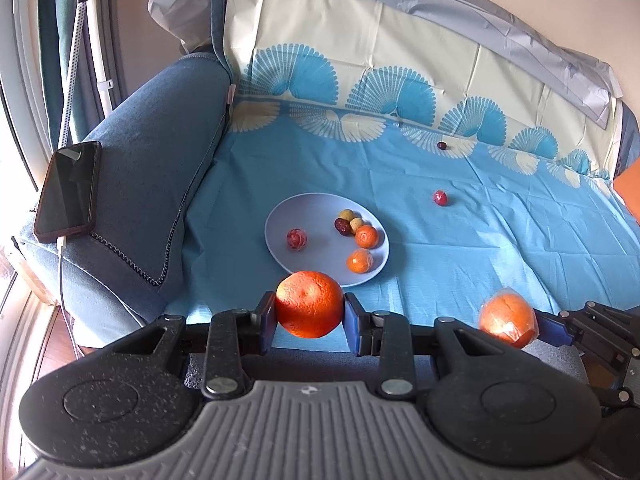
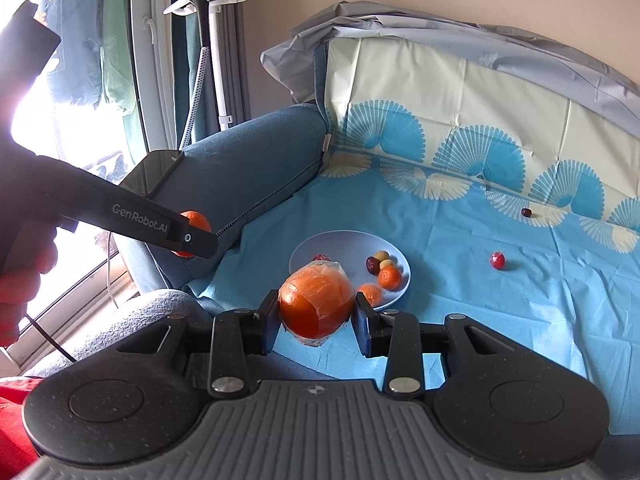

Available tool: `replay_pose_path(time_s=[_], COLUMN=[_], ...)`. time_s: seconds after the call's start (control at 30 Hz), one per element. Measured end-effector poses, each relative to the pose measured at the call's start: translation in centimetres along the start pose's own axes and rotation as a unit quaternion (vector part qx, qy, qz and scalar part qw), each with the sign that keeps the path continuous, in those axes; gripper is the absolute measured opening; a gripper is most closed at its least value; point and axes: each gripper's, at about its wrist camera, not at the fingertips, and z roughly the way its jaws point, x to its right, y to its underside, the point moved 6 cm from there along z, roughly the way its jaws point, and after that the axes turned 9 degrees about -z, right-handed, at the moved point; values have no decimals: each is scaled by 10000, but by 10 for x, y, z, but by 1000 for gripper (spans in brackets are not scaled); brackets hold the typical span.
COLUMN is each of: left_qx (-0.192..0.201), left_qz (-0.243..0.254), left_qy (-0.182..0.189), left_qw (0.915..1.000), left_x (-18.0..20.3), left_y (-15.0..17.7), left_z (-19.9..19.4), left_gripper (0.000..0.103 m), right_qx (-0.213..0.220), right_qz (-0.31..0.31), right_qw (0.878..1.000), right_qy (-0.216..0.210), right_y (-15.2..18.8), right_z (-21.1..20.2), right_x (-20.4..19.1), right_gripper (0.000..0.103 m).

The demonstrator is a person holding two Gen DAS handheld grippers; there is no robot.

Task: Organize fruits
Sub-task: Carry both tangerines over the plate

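My left gripper (image 1: 310,316) is shut on a large bare orange (image 1: 309,304), held just in front of the pale blue plate (image 1: 320,216). My right gripper (image 2: 316,314) is shut on a plastic-wrapped orange (image 2: 316,302), which also shows at the right edge of the left wrist view as the wrapped orange (image 1: 508,318). The plate (image 2: 336,242) holds two small oranges (image 1: 366,237), a wrapped red fruit (image 1: 297,239), a dark date and two small yellowish fruits. On the blue cloth lie a red wrapped fruit (image 1: 441,197) and, farther back, a dark date (image 1: 441,145).
The cloth covers a blue sofa seat and backrest. A phone (image 1: 68,190) on a charging cable lies on the armrest (image 1: 152,184) at left. A garment steamer stand (image 2: 212,40) and window are beyond it. A person's hand (image 2: 20,280) grips the left tool.
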Motion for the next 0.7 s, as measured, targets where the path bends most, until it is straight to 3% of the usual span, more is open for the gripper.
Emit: replay_pose_path(time_s=[0.37,0.7], left_qx=[-184,-167], left_qz=[-55,-7], left_qy=[-84,-113], left_qw=[9998,9998], left_x=[-5,-16], left_y=[-4,-39], left_z=[18,63], left_gripper=[38,38], right_qx=[-150,-319], right_qz=[59,117], right_qw=[9999,9994], right_qy=[8,42], right_y=[0,-15], right_z=[18,72], right_x=[3,16], right_gripper=[39,39])
